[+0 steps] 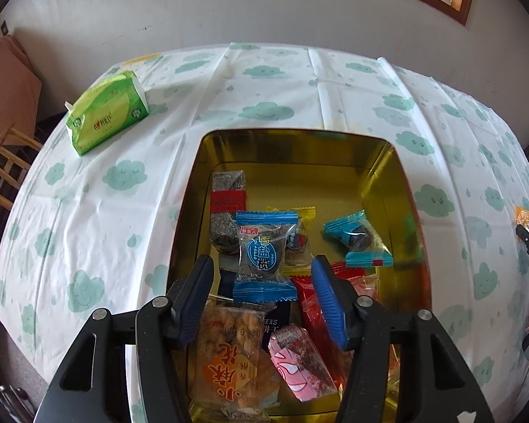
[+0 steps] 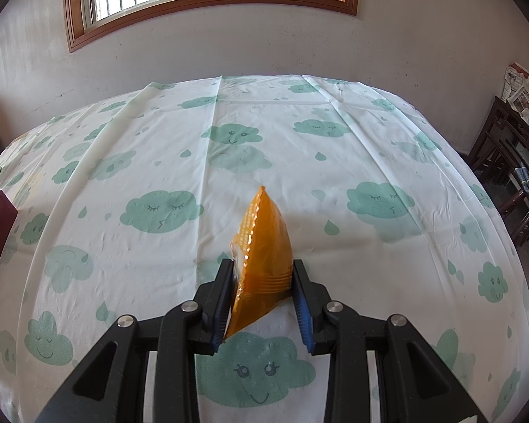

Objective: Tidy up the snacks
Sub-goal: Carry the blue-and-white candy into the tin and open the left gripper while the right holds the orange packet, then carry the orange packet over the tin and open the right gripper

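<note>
Orange and crinkled, a snack packet (image 2: 262, 246) is sitting pinched between the blue-padded fingers of the right gripper (image 2: 262, 296), its pointed end standing up above the cloud-print tablecloth (image 2: 165, 148); the same packet is showing small at the right edge of the left wrist view (image 1: 528, 219), clear of the tin. Over on the other side, the left gripper (image 1: 264, 294) is hanging above the gold tin (image 1: 384, 176) with its fingers spread wide and gripping nothing. Inside the tin, the snacks are lying in a loose heap: a blue-wrapped candy (image 1: 263, 255) is lying between the two finger pads in this view, a second blue-wrapped sweet (image 1: 356, 238) is resting toward the tin's right wall, a dark bar with a red band (image 1: 228, 208) is lying toward the back left, a clear packet of fried twists (image 1: 231, 352) is filling the near left corner, and a pink wrapper (image 1: 299, 363) is lying just beside it. A green tissue pack (image 1: 107, 112) is resting on the cloth, well apart from the tin, to its far left.
</note>
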A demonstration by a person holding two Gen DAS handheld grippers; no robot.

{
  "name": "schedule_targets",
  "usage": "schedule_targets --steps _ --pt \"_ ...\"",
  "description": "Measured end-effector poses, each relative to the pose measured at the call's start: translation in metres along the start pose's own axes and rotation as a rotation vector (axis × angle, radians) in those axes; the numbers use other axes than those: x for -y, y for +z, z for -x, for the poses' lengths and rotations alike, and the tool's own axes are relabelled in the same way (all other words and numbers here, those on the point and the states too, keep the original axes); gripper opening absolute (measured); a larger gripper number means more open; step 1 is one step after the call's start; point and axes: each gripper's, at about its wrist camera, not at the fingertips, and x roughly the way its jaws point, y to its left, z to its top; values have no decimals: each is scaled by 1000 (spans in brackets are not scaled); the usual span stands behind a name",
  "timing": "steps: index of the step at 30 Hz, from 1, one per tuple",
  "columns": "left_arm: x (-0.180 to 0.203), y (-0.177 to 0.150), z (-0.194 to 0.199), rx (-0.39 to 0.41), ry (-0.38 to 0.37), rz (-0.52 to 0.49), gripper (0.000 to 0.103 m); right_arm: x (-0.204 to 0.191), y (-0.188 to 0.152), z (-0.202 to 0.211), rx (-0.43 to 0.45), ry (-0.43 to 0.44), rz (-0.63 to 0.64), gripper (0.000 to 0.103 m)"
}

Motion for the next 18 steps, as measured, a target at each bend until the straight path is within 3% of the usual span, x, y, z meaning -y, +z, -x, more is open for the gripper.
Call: schedule_targets --steps 3,7,15,18 --pt "0 -2 17 42 3 12 58 0 0 0 0 0 0 33" --pt "3 -7 42 112 45 27 70 0 0 0 0 0 0 33" --pt "15 -25 77 218 129 -15 75 -1 0 1 0 -1 0 33" --pt "18 -31 82 227 120 -13 78 -1 0 1 0 -1 1 33"
